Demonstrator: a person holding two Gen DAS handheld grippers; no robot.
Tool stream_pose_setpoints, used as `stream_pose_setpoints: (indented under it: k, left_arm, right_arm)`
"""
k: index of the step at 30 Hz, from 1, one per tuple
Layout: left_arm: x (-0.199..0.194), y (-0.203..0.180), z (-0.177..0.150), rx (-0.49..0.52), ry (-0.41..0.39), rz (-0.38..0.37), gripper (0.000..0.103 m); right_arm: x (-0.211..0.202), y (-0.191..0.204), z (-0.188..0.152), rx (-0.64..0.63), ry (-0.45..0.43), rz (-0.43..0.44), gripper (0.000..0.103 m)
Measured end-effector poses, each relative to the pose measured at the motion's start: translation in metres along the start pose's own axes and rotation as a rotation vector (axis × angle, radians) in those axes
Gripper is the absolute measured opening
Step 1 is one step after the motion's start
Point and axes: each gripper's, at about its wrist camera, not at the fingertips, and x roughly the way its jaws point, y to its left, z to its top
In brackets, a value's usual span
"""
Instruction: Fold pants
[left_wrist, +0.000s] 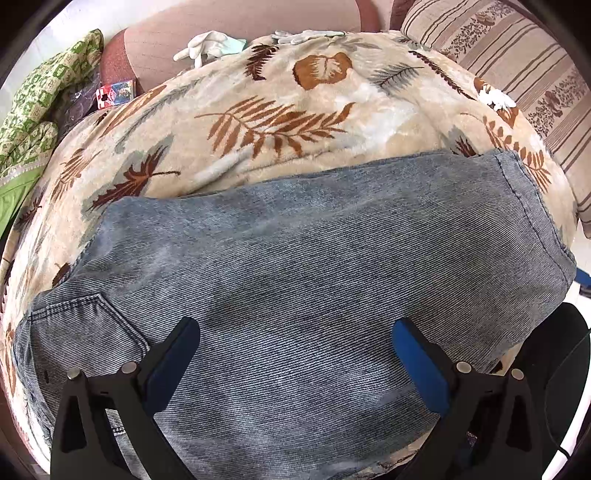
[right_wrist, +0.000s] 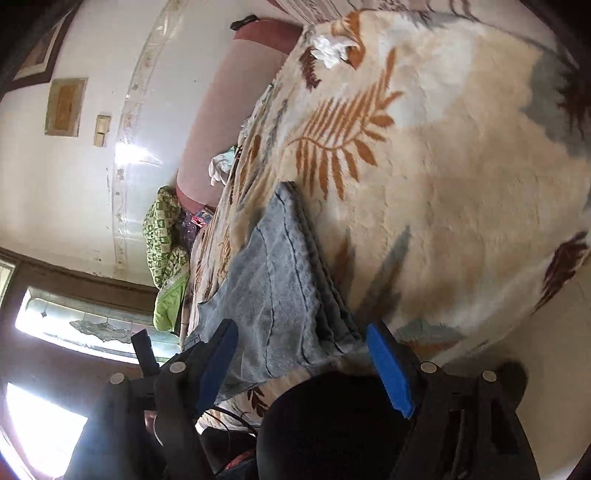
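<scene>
Folded pants on the leaf-print blanket, both claws spread and empty.

Left wrist view: my left claw (left_wrist: 295, 332) hangs spread above the pants (left_wrist: 314, 266), which lie on the near part of the blanket (left_wrist: 277, 110); the denim looks soft, hefty and floppy.
Right wrist view: my right claw (right_wrist: 299, 339) gapes wide, pinching nothing, at the pants' (right_wrist: 269, 277) stacked edge nearest me. I judge that thick edge the best hold.

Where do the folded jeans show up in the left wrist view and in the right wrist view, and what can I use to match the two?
Left wrist view: the jeans fill the lower middle, lying flat between the open fingers.
Right wrist view: the jeans lie lower centre-left, seen edge-on as a layered stack.
Shared landmark: the orange fern leaf on the blanket, just beyond the jeans in both.
</scene>
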Motion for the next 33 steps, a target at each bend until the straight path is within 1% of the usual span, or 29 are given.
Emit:
stream_pose_setpoints:
  k: [1, 3, 6, 8, 11, 13, 14, 15, 16, 18, 19, 21, 24, 26, 29, 30, 31, 33]
  left_arm:
    - [0.005, 0.0, -0.001, 0.002, 0.013, 0.003, 0.103]
    - [0.008, 0.0, -0.002, -0.012, -0.005, -0.007, 0.103]
    - [0.007, 0.0, -0.001, -0.001, -0.007, -0.012, 0.103]
    - [0.007, 0.002, -0.001, 0.0, -0.009, -0.021, 0.103]
    - [0.007, 0.001, -0.002, 0.004, -0.019, -0.023, 0.103]
    - [0.01, 0.003, -0.006, 0.003, -0.025, -0.022, 0.103]
    - [0.01, 0.003, -0.007, 0.003, -0.027, -0.022, 0.103]
    - [0.008, 0.003, -0.011, 0.003, -0.029, -0.023, 0.103]
    - [0.007, 0.003, -0.013, 0.003, -0.03, -0.025, 0.103]
    - [0.005, 0.002, -0.013, 0.004, -0.034, -0.027, 0.103]
    - [0.007, 0.001, -0.012, 0.005, -0.034, -0.026, 0.103]
    - [0.006, 0.001, -0.013, 0.006, -0.033, -0.029, 0.103]
    - [0.006, 0.003, -0.015, 0.002, -0.031, -0.032, 0.103]
    - [0.004, 0.003, -0.016, 0.0, -0.028, -0.036, 0.103]
    - [0.003, 0.005, -0.019, -0.002, -0.024, -0.044, 0.103]
    - [0.002, 0.007, -0.019, -0.005, -0.022, -0.049, 0.103]
    - [0.001, 0.009, -0.019, -0.013, -0.022, -0.054, 0.103]
    - [-0.001, 0.017, -0.02, -0.034, -0.024, -0.059, 0.103]
  right_arm:
    - [0.001, -0.006, -0.003, 0.021, 0.009, 0.016, 0.076]
    - [0.008, -0.013, -0.008, 0.055, 0.034, 0.056, 0.076]
    - [0.021, -0.016, -0.01, 0.084, 0.056, 0.067, 0.076]
    - [0.031, -0.016, -0.008, 0.096, 0.067, 0.097, 0.076]
    - [0.041, -0.011, -0.005, 0.099, 0.069, 0.075, 0.076]
    - [0.04, -0.013, -0.004, 0.111, 0.061, 0.079, 0.073]
    - [0.039, -0.014, -0.005, 0.118, 0.053, 0.081, 0.07]
    - [0.038, -0.016, -0.006, 0.126, 0.044, 0.078, 0.063]
    - [0.036, -0.019, -0.007, 0.13, 0.033, 0.07, 0.058]
    - [0.03, -0.021, -0.009, 0.124, -0.01, 0.056, 0.035]
    - [0.028, -0.02, -0.01, 0.118, -0.038, 0.064, 0.034]
    - [0.025, -0.013, -0.01, 0.096, -0.067, 0.071, 0.034]
    - [0.032, -0.004, -0.006, 0.079, -0.057, 0.033, 0.034]
    - [0.037, -0.006, -0.003, 0.089, -0.045, 0.034, 0.037]
    - [0.043, -0.004, -0.002, 0.095, -0.062, 0.029, 0.038]
    - [0.042, 0.001, -0.002, 0.07, -0.067, 0.008, 0.035]
    - [0.041, 0.007, -0.003, 0.046, -0.073, -0.021, 0.035]
    - [0.04, 0.024, -0.003, 0.003, -0.081, -0.044, 0.03]
